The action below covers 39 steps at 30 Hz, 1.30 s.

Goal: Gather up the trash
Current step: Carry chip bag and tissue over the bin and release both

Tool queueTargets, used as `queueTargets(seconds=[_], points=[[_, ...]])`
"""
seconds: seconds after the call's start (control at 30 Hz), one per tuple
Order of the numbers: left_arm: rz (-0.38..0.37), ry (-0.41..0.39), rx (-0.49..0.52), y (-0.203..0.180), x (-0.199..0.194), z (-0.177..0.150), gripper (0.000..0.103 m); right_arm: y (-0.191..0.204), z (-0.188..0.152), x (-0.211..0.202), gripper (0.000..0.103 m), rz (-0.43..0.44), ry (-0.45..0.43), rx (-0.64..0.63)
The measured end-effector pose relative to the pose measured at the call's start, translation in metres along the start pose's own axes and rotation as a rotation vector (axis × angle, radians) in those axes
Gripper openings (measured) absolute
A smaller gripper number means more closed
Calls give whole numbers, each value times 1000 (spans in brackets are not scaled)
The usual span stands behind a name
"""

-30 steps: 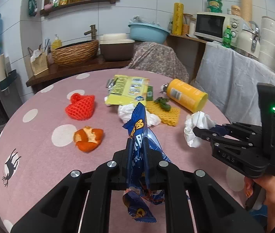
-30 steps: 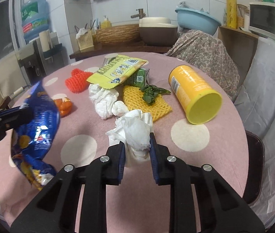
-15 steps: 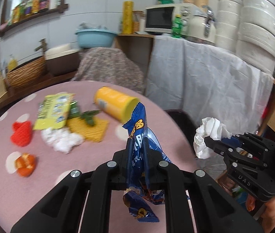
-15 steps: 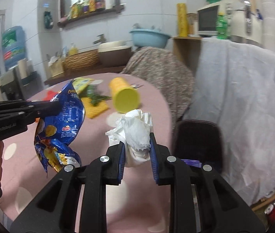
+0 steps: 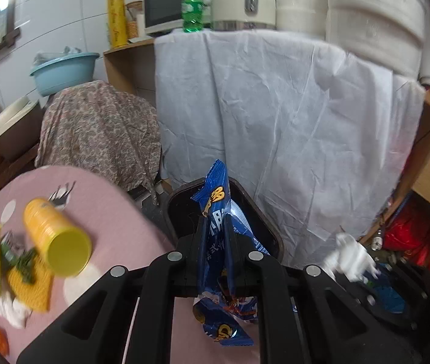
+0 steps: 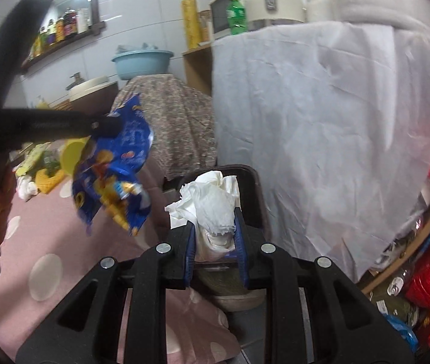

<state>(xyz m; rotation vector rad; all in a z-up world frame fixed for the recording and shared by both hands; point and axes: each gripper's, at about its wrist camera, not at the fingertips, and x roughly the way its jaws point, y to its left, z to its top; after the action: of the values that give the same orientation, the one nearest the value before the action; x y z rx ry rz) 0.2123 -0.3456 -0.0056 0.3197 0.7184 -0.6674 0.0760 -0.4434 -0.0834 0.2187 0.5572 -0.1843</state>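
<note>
The blue snack bag stands crumpled at the centre of the left wrist view, pinched between the pressed-together fingers of the left gripper, its torn top rising over the dark bin whose open mouth lies just behind it in the middle of the frame. In the right wrist view the white crumpled tissue sits at centre, clamped by the right gripper between its blue pads — the wad bulges above the fingertips, in front of the bin's dark rim. The bag hangs left of the tissue there, gripped from the frame's left edge. The pink polka-dot table fills the lower left of the left view, bearing a yellow can on its side, a yellow mesh pad and more white tissue — all somewhat blurred. A white cloth drapes behind the bin.
</note>
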Motion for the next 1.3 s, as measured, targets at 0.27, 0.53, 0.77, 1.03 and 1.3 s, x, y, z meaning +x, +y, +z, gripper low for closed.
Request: queueTargets(seconds=[0.27, 0.53, 0.77, 1.03, 1.3], points=[[26, 186, -2, -17, 110, 15, 12, -37, -14, 19, 24, -32, 42, 68], [100, 302, 27, -17, 177, 17, 26, -59, -26, 47, 24, -17, 98, 112], [98, 250, 26, -19, 167, 26, 63, -66, -30, 80, 24, 7, 154, 112], [41, 86, -42, -2, 94, 35, 70, -47, -20, 151, 24, 83, 251, 71], [65, -1, -46, 13, 52, 34, 78, -30, -22, 234, 27, 103, 388, 49]])
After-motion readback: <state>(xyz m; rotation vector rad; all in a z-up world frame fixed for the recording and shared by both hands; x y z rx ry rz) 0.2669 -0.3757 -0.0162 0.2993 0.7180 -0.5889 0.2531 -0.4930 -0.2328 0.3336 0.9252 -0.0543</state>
